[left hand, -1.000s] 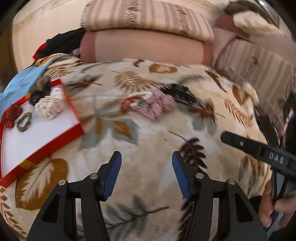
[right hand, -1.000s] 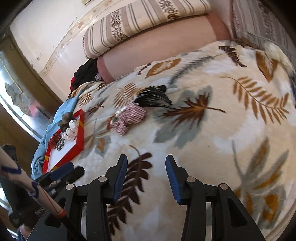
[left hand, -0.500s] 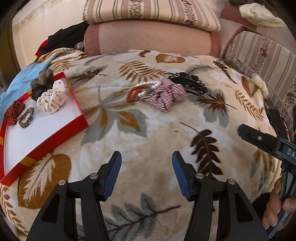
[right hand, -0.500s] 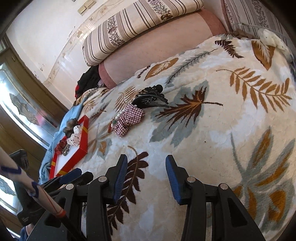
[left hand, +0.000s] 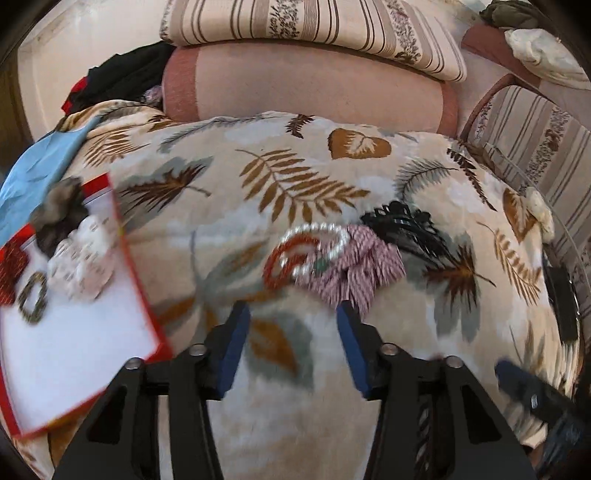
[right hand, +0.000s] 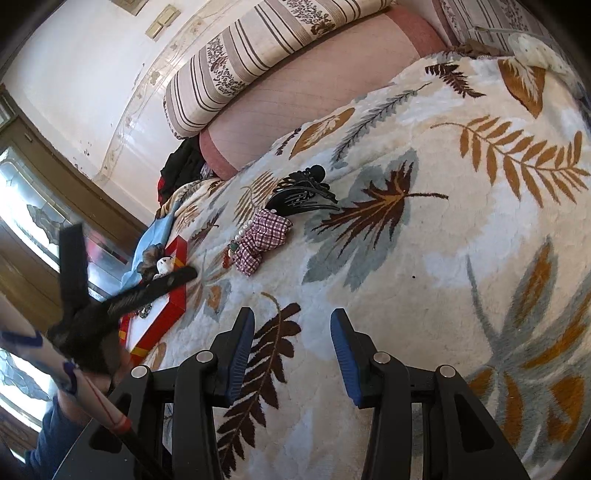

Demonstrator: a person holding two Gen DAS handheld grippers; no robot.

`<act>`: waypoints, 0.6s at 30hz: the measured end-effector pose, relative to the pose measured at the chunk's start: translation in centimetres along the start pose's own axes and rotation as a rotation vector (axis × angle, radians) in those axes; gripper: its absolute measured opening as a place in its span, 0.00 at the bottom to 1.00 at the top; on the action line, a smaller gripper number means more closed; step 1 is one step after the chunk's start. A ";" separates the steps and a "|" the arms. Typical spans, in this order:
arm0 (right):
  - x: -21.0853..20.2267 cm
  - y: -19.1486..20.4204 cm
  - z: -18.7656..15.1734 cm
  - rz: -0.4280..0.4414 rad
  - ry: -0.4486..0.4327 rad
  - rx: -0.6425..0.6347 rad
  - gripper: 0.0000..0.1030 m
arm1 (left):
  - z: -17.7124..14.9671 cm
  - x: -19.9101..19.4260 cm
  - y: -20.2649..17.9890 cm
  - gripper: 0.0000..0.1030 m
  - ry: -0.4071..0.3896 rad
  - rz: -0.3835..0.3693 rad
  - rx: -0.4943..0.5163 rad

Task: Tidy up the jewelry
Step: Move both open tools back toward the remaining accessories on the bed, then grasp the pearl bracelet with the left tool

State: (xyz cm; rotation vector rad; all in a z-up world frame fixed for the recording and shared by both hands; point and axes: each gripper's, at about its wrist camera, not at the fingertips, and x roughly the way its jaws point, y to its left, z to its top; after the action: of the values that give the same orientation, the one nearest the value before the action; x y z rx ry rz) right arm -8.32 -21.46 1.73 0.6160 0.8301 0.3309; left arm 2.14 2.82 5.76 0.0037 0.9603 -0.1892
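A pile of jewelry lies on the leaf-patterned blanket (left hand: 295, 177): a white pearl bracelet (left hand: 314, 251), a red bead bracelet (left hand: 284, 266), a pink checked scrunchie (left hand: 354, 273) and a black hair claw (left hand: 402, 225). My left gripper (left hand: 291, 339) is open and empty, just short of the pile. A red-rimmed white tray (left hand: 140, 280) at the left holds a white scrunchie (left hand: 81, 258), a dark scrunchie (left hand: 62, 218), a red piece and a small ring. My right gripper (right hand: 291, 350) is open and empty, far from the pile (right hand: 258, 240) and the tray (right hand: 173, 295).
Striped cushions (left hand: 314, 33) and a pink bolster (left hand: 303, 88) lie behind the blanket. A blue cloth (left hand: 37, 173) and dark clothes (left hand: 122, 81) lie at the back left. The left gripper's body (right hand: 110, 299) crosses the right wrist view in front of the tray.
My left gripper has moved forward toward the jewelry pile, which is now larger and just beyond its fingertips. The right gripper has stayed about where it was. Both stay open.
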 end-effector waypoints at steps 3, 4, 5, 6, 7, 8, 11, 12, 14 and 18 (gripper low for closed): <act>0.0 -0.1 -0.1 0.005 0.005 0.003 0.46 | 1.6 2.4 -0.8 0.39 0.020 0.004 0.026; 0.1 -0.1 -0.1 0.006 0.008 0.003 0.46 | 2.0 3.2 -1.1 0.39 0.030 0.008 0.033; 0.2 -0.1 -0.1 0.007 0.011 0.003 0.46 | 2.5 4.0 -1.2 0.39 0.033 0.008 0.036; 0.3 -0.1 -0.1 0.008 0.015 0.003 0.46 | 2.8 4.6 -1.3 0.39 0.035 0.000 0.039; 0.4 -0.1 -0.1 0.008 0.019 0.003 0.46 | 3.1 5.4 -1.5 0.39 0.046 -0.006 0.049; 0.5 -0.1 -0.1 0.008 0.023 0.004 0.46 | 3.3 6.3 -1.7 0.39 0.063 0.000 0.059; 0.8 -0.1 -0.1 0.007 0.027 0.006 0.46 | 3.3 7.7 -1.7 0.39 0.085 0.008 0.056; 0.8 -0.2 -0.1 0.006 0.027 0.010 0.46 | 3.1 7.5 -1.6 0.37 0.075 0.001 0.051; 0.7 -0.3 -0.1 0.008 0.024 0.018 0.46 | 2.6 6.8 -1.5 0.22 0.060 -0.022 0.041; 0.7 -0.5 0.0 0.004 0.022 0.026 0.46 | 0.8 4.1 -1.7 0.16 0.035 -0.078 0.015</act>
State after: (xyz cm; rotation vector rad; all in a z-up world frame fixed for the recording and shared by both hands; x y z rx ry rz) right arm -7.81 -21.50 1.02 0.6391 0.8552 0.3317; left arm 4.81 0.43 3.01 -0.0168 0.9950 -0.2694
